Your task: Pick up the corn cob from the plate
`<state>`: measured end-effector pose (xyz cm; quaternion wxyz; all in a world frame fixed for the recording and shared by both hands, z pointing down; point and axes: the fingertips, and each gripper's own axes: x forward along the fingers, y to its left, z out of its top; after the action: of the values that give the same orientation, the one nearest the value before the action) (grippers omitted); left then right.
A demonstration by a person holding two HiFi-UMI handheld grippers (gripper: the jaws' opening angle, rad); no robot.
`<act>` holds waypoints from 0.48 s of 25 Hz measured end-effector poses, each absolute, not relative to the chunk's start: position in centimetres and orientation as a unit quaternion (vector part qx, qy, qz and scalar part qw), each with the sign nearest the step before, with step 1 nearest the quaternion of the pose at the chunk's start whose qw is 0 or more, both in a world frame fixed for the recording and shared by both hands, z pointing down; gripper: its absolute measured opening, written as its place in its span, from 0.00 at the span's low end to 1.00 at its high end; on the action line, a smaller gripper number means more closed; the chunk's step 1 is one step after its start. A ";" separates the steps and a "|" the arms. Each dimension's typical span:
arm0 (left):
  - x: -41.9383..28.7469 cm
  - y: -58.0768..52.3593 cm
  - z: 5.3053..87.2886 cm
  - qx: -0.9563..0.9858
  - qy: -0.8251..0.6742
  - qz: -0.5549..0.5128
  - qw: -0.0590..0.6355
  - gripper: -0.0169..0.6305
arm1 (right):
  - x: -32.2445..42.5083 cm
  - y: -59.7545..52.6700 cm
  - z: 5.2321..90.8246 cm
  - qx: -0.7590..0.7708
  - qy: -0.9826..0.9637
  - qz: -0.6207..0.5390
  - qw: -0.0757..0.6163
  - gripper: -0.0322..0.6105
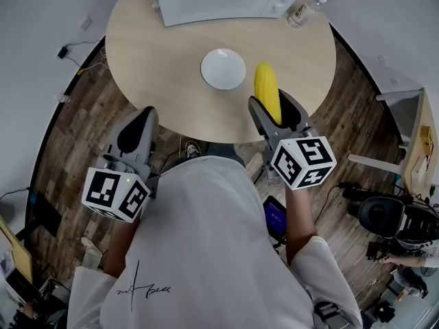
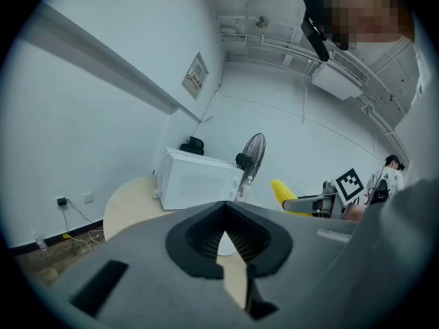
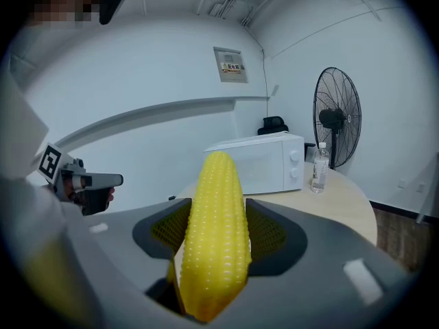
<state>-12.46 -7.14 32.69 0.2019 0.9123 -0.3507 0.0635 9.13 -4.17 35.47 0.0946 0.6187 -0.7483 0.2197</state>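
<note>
**A:** Head view: right gripper [image 1: 273, 112] is clenched on the corn cob [image 1: 266, 86], which pokes out past its tips. The plate [image 1: 223, 69] sits off the claw's left, empty, with the cob clear of it.

**B:** Left gripper [image 1: 137, 132]?

**A:** Left gripper view: jaws closed, nothing between them.

**B:** Tips?

**A:** Right gripper view: the cob lies lengthwise between the jaws. I'd squeeze steadily and lift level, since it's round and could slip.

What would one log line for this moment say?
right gripper: shut on corn cob | left gripper: shut, empty | plate: empty
</note>
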 end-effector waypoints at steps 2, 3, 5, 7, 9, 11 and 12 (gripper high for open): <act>-12.6 -7.1 32.8 0.912 -0.351 0.065 0.202 0.01 | 9.0 -4.0 35.5 0.618 -0.749 0.220 0.093 0.46; -12.6 -7.0 32.8 0.912 -0.351 0.065 0.203 0.01 | 8.9 -4.0 35.5 0.617 -0.750 0.220 0.091 0.46; -12.9 -7.1 32.7 0.911 -0.352 0.066 0.204 0.01 | 8.6 -4.0 35.4 0.617 -0.750 0.222 0.086 0.46; -13.2 -7.0 32.7 0.911 -0.353 0.066 0.204 0.01 | 8.4 -3.9 35.3 0.617 -0.750 0.223 0.083 0.46; -13.3 -7.0 32.9 0.910 -0.354 0.066 0.206 0.01 | 8.3 -3.9 35.4 0.616 -0.750 0.225 0.081 0.46; -13.4 -7.1 33.1 0.909 -0.355 0.065 0.210 0.01 | 8.3 -4.0 35.4 0.616 -0.751 0.226 0.079 0.46; -13.4 -7.1 33.2 0.908 -0.356 0.065 0.211 0.01 | 8.3 -4.0 35.3 0.616 -0.751 0.225 0.080 0.46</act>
<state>-13.42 -7.09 33.20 0.2106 0.9082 -0.3557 0.0651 8.33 -4.04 35.32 0.0798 0.6157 -0.7509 0.2252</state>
